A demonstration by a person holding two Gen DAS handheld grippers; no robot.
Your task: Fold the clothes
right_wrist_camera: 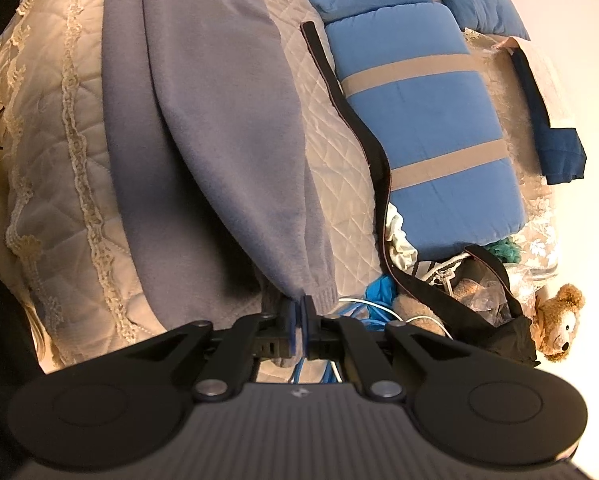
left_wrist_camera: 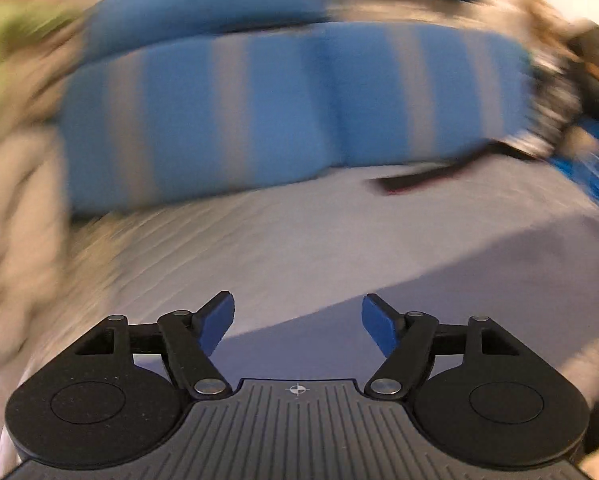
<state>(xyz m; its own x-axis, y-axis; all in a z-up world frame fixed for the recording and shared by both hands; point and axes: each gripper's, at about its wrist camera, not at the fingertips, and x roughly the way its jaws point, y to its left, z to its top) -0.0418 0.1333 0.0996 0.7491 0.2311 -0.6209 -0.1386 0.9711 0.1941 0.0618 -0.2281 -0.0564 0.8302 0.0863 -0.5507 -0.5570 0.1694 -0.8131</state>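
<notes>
Sweater [right_wrist_camera: 203, 128] is lying stretched along the bed [right_wrist_camera: 339, 168], sleeve doubled over the body, so folding is looking partway done. Right gripper [right_wrist_camera: 298, 326] is pinching the sleeve cuff [right_wrist_camera: 319, 294], nearly closed. Left gripper [left_wrist_camera: 297, 330] is hanging wide apart, holding nothing. More folds are likely remaining.

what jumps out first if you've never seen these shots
In the right wrist view, a grey sweater sprawls across the quilted cream bedspread, its cuff pinched in the right gripper. Beside it lies a blue pillow with beige stripes. The left gripper stands open over blurred bedding.
</notes>
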